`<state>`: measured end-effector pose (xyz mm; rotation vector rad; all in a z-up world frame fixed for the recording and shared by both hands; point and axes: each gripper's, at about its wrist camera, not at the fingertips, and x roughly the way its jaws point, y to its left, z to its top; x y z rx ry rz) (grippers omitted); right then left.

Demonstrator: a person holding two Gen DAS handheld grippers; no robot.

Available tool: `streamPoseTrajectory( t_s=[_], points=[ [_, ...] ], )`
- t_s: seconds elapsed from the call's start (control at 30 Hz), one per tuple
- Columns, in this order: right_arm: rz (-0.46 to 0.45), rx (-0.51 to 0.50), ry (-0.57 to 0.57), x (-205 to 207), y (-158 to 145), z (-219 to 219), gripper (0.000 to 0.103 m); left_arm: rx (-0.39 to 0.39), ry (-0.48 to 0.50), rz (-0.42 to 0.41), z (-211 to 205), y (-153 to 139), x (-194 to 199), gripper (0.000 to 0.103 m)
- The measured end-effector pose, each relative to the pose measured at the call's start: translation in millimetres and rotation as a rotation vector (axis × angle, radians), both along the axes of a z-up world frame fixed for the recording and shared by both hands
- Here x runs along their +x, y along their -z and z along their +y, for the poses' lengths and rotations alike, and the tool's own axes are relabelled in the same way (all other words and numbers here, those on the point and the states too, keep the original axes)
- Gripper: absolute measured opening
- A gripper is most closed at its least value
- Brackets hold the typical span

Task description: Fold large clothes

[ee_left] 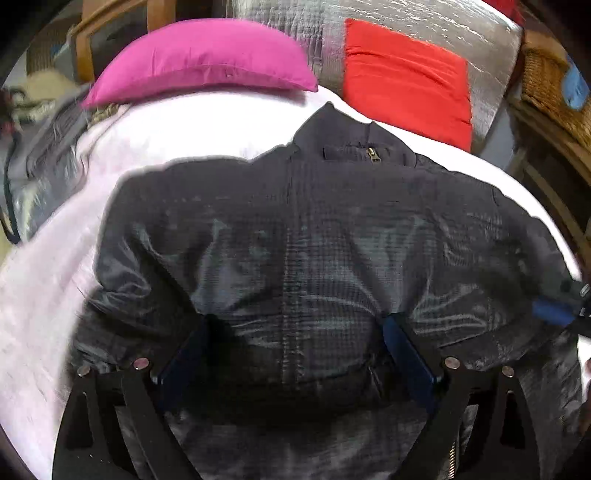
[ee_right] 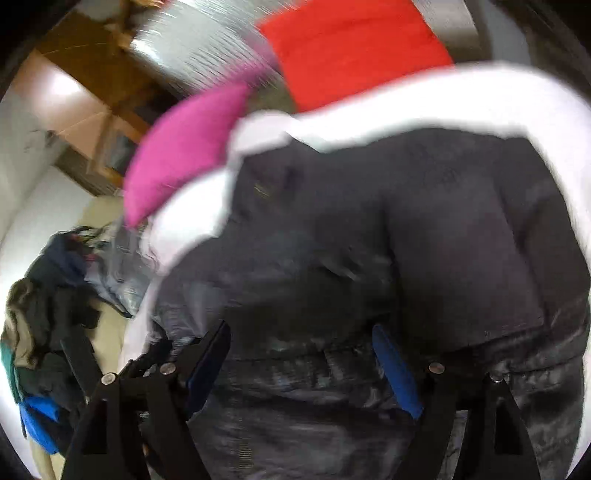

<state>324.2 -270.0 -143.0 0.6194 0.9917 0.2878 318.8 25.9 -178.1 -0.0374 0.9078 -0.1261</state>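
Jacket: dark grey, lying spread flat on a white bed sheet, front side up.
Jacket axis: long axis runs from the hem, nearest the left wrist camera, away to the collar at the far end; the closed zip line runs along it.
Jacket material: thin, slightly shiny woven fabric with a fine grid pattern and soft creases; a brass zip pull sits at the collar.
Left gripper: blue-padded fingers stand wide apart over the hem area, fabric between them, not pinched.
Right gripper: fingers wide apart above a blurred part of the jacket, holding nothing.
Beyond the collar: a magenta pillow, plump and smooth, and a red cushion, flat and rectangular, against a silvery quilted backing.
Beside the bed: a heap of mixed clothes.
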Motion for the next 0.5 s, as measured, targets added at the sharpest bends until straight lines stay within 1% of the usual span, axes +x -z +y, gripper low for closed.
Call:
streamPoseTrajectory(
  t_s=[0.07,0.1,0.13,0.17,0.23,0.27,0.33,0.37,0.4,0.43,0.47,0.5],
  points=[
    [-0.039,-0.015,0.002,-3.8,-17.5,1.5,0.082,-0.024,-0.001,-0.021,5.3,-12.4,-4.9,0.096],
    [-0.055,-0.018,0.000,-5.9,-23.4,0.5,0.082,-0.032,-0.002,-0.048,8.8,-18.1,-9.7,0.096],
    [-0.087,-0.006,0.000,-7.0,-34.9,-0.8,0.082,-0.029,-0.014,-0.081,14.8,-24.4,-14.5,0.096],
    [-0.105,0.005,0.001,-5.2,-39.4,-2.3,0.082,-0.023,-0.035,-0.107,23.2,-29.1,-18.7,0.096],
    [-0.134,0.003,0.008,2.5,-47.9,-5.4,0.082,-0.037,-0.082,-0.116,40.8,-29.0,-21.3,0.096],
    [-0.135,0.004,0.028,8.7,-48.8,-8.9,0.082,-0.044,-0.104,-0.093,50.6,-23.8,-18.0,0.096],
    [-0.112,0.042,0.049,22.4,-44.2,-12.7,0.082,-0.031,-0.132,-0.009,61.5,-6.5,-6.4,0.096],
    [-0.092,0.047,0.047,33.8,-38.3,-15.1,0.082,-0.009,-0.125,0.012,62.3,2.0,-0.3,0.096],
    [-0.067,0.004,0.058,45.9,-30.2,-11.1,0.082,0.023,-0.121,-0.004,61.0,4.1,0.0,0.096],
    [-0.017,-0.036,0.082,54.5,-18.5,-14.4,0.082,0.032,-0.118,-0.011,59.4,3.4,0.1,0.096],
    [0.026,-0.028,0.094,61.3,-5.8,-17.6,0.082,0.027,-0.117,-0.014,57.9,1.2,-0.6,0.096],
    [0.034,-0.014,0.097,63.0,-1.9,-20.6,0.082,0.014,-0.118,-0.022,57.6,-2.5,-3.4,0.096]
  ],
)
